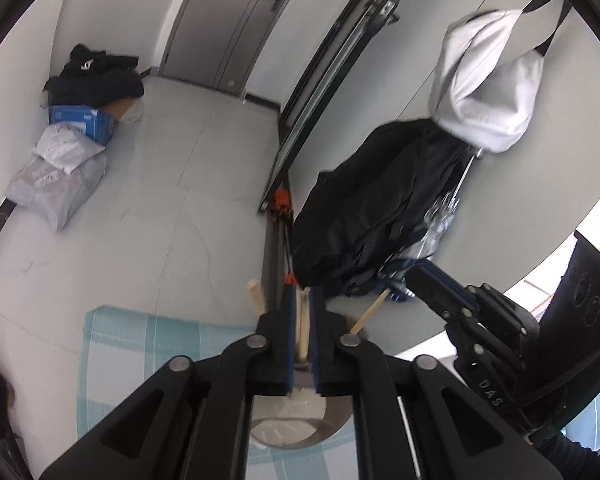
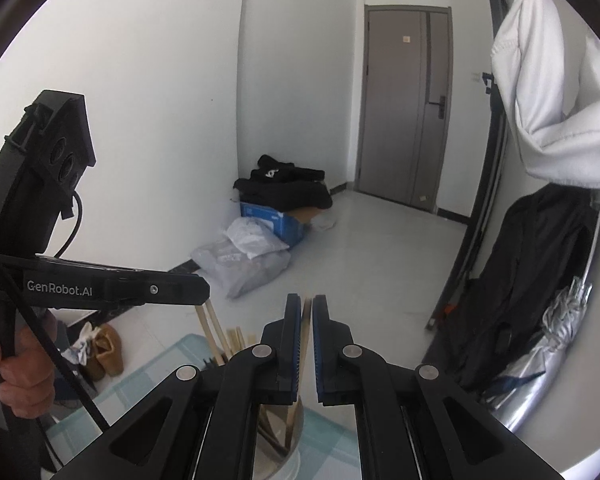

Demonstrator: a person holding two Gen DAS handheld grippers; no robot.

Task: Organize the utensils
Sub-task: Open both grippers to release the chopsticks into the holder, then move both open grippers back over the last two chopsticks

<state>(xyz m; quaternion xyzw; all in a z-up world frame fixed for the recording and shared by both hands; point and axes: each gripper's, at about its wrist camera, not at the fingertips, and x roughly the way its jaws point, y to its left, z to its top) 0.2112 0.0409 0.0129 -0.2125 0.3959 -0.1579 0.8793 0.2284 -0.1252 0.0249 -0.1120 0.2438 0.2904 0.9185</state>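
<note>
My left gripper (image 1: 302,308) stands over a round metal utensil holder (image 1: 332,426) on a light blue checked cloth (image 1: 140,344). A pair of wooden chopsticks (image 1: 302,320) stands upright between its blue pads, with a thin gap on one side, and their lower ends are in the holder. Another stick (image 1: 254,295) leans out to the left. My right gripper (image 2: 307,320) is shut on a thin wooden chopstick (image 2: 306,332) that slants down into the same holder (image 2: 276,440). In the left wrist view it is the right gripper (image 1: 414,280) holding that chopstick (image 1: 370,312). Left gripper (image 2: 202,292) hovers beside several chopsticks (image 2: 210,330).
A black jacket (image 1: 372,208) and a white garment (image 1: 488,80) hang on a rack to the right, with a folded silver umbrella (image 2: 540,352) below. Boxes and plastic bags (image 2: 256,248) lie in the floor corner. A person's hand (image 2: 20,364) grips the left tool. Shoes (image 2: 104,352) sit beside the table.
</note>
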